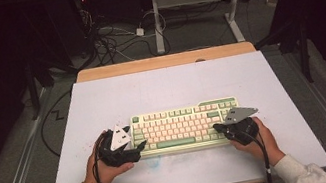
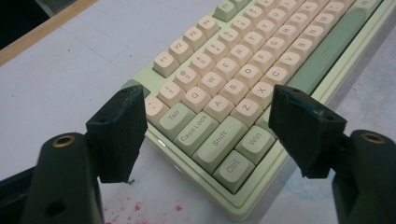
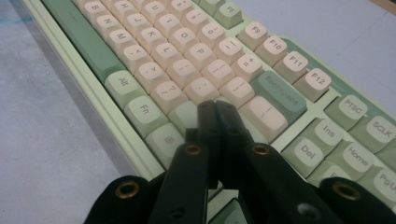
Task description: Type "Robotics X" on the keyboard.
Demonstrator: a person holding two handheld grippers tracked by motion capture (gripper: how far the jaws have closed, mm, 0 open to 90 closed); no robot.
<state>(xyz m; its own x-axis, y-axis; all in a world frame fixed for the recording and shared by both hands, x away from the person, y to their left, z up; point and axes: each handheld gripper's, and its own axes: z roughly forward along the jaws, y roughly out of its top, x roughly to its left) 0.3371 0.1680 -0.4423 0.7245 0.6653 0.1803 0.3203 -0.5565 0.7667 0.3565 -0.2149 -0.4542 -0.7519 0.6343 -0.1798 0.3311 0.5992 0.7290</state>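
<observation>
The keyboard lies flat on the white sheet of the bench, between the two grippers, its long side facing the person. The left gripper sits at the keyboard's near left corner, jaws spread wide, one to either side of that corner; the Ctrl, Win, Shift and Tab keys show in the gap between them, and neither jaw presses on the case. The right gripper has its jaws pressed together with nothing between them, its tip low over the keys at the right end of the main block, just short of the large cream key below Backspace; whether it touches a key I cannot tell. Just by the left gripper, reddish specks dot the sheet. A hand holds each gripper from the near edge.
</observation>
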